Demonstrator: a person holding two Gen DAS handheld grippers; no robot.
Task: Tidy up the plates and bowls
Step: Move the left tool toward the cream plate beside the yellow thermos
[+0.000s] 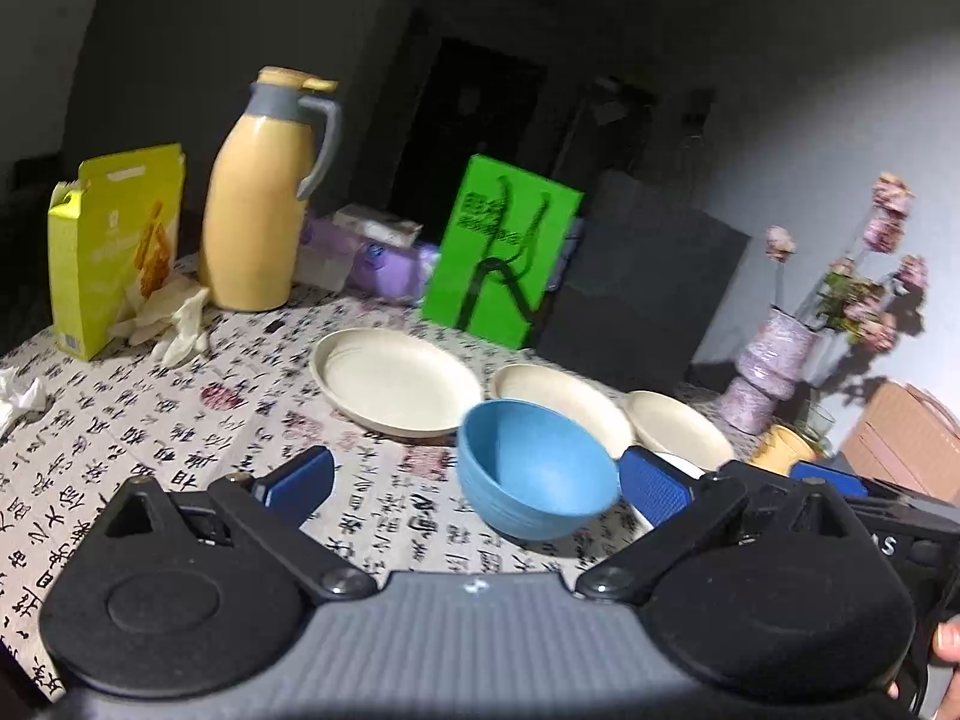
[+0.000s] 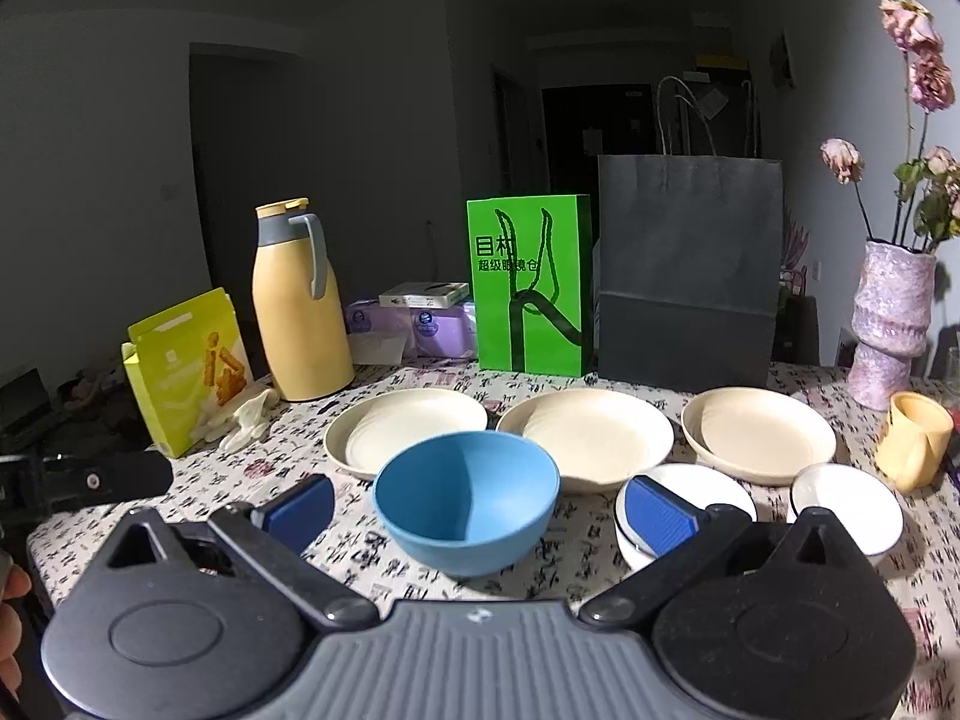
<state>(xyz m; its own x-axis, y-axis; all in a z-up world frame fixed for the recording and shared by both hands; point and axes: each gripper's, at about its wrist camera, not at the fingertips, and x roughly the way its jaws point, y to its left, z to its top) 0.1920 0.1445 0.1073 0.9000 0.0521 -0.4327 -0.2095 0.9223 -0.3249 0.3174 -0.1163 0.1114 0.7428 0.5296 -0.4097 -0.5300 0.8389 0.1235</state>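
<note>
A blue bowl (image 1: 534, 471) (image 2: 467, 498) stands upright on the patterned tablecloth, in front of three cream plates in a row: left plate (image 2: 405, 429), middle plate (image 2: 591, 435), right plate (image 2: 759, 432). Two white bowls (image 2: 690, 492) (image 2: 849, 501) stand to the right of the blue bowl. My left gripper (image 1: 477, 489) is open and empty, its fingers wide apart just short of the blue bowl. My right gripper (image 2: 480, 513) is open and empty, its blue pads (image 2: 657, 513) either side of the blue bowl, right pad over the nearer white bowl. The plates also show in the left wrist view (image 1: 393, 381).
At the back stand a yellow thermos jug (image 2: 300, 306), a yellow snack box (image 2: 189, 369), purple tissue packs (image 2: 420, 324), a green bag (image 2: 528, 291) and a dark paper bag (image 2: 687, 273). A pink vase with dried flowers (image 2: 888, 324) and a yellow cup (image 2: 912, 441) are at the right.
</note>
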